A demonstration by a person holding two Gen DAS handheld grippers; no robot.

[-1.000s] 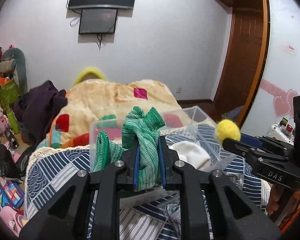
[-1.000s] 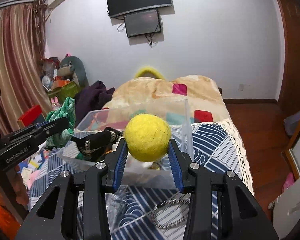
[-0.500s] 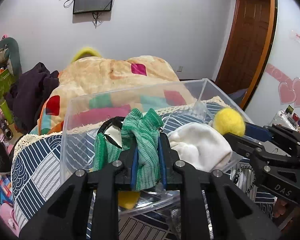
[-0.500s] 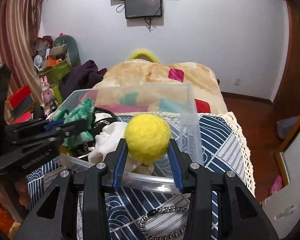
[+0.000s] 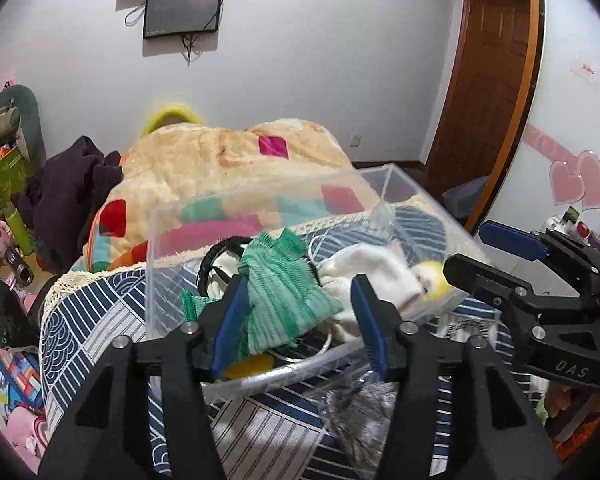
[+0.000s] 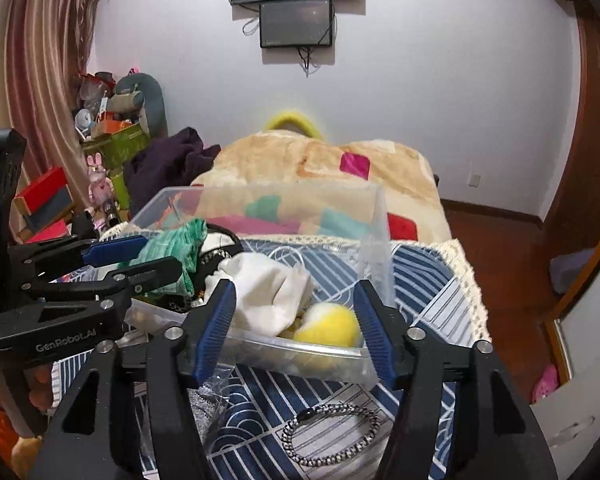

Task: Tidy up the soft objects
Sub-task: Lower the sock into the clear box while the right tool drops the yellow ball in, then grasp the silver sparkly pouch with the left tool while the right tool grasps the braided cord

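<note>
right wrist view: right gripper wide open, empty, yellow ball between its fingers inside bin.

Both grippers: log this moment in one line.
left gripper: open | right gripper: open | green cloth, yellow ball: in clear bin

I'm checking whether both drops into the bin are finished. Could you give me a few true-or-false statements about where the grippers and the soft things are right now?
1. The left gripper is open. True.
2. The right gripper is clamped on the yellow ball. False: its jaws are spread and the ball lies in the clear bin.
3. The green cloth is over the bin. True.
4. The white cloth lies on the bedspread outside the bin. False: it is inside, beside the ball.
5. A bracelet lies outside the bin on the patterned cover. True.
</note>
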